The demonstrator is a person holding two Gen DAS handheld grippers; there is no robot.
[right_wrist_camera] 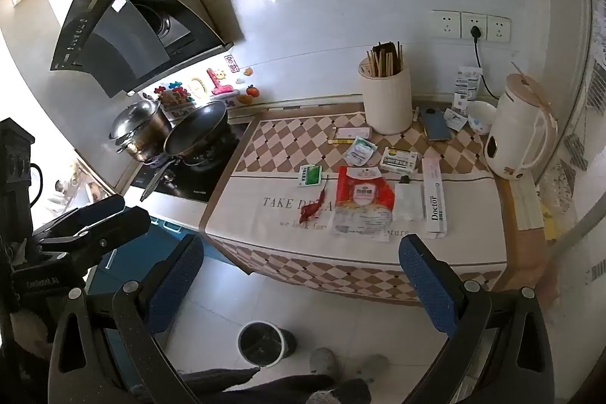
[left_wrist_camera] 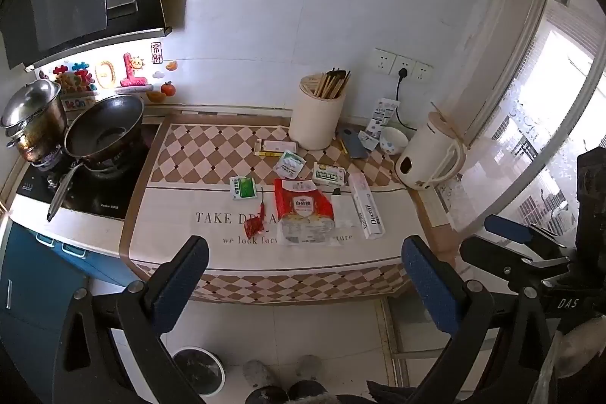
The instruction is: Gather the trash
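While we look along the left wrist view, our left gripper [left_wrist_camera: 303,275] hangs over the near edge of the counter with its blue-padded fingers [left_wrist_camera: 181,284] spread wide and nothing between them. On the checked mat [left_wrist_camera: 181,146] the trash lies scattered: a red and white bag [left_wrist_camera: 303,211] in the middle, a red wrapper [left_wrist_camera: 254,222] just left of it, a green sachet [left_wrist_camera: 242,187] beyond that, a white sachet [left_wrist_camera: 289,164] farther back and a long white box [left_wrist_camera: 366,205] to the right. A chopstick holder [left_wrist_camera: 317,118] stands far, a white kettle [left_wrist_camera: 430,156] far right, a wok [left_wrist_camera: 104,131] on the stove at left. A dark bin [left_wrist_camera: 200,370] stands on the floor, near.

From the right wrist view, our right gripper [right_wrist_camera: 301,277] also hangs with its jaws wide apart and empty, short of the counter. The red and white bag [right_wrist_camera: 361,197] lies ahead, the red wrapper [right_wrist_camera: 312,207] to its left, the long white box [right_wrist_camera: 434,201] to its right. The bin [right_wrist_camera: 261,343] sits on the floor below, left of the person's grey slippers [right_wrist_camera: 325,362].
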